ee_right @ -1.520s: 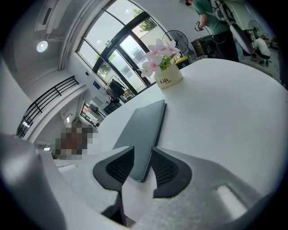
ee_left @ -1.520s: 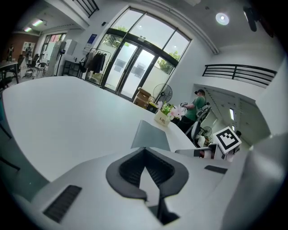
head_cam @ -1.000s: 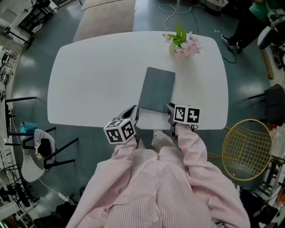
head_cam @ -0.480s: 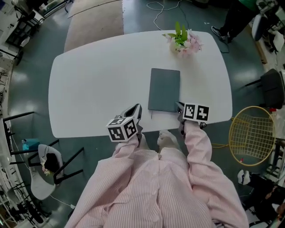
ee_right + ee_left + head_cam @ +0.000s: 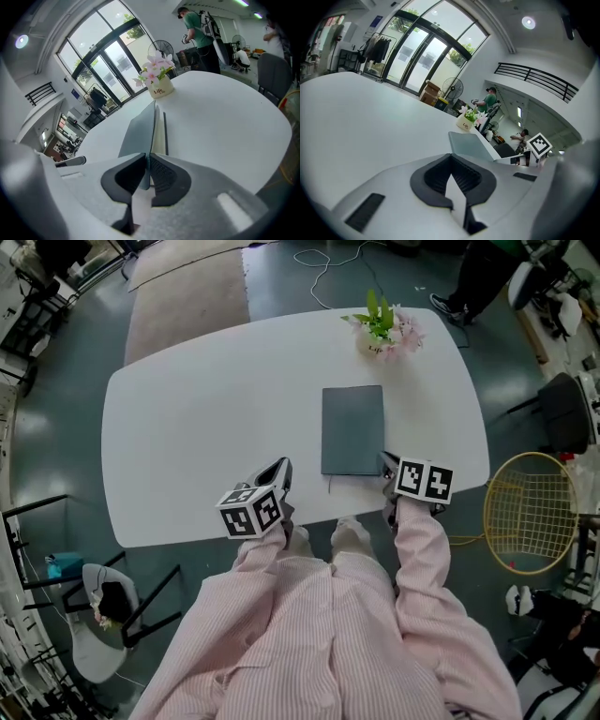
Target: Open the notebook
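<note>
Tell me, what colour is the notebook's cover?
The notebook has a plain slate-grey cover with no pattern, and the head view shows it best.

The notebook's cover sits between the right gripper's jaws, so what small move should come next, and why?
Probably raise the right gripper slightly and swing it leftward: its jaws are pinched on the cover at the notebook's near right corner, and the cover is barely off the pages.

Pink striped shirt [image 5: 319, 643] (long sleeves [image 5: 419, 549])
</note>
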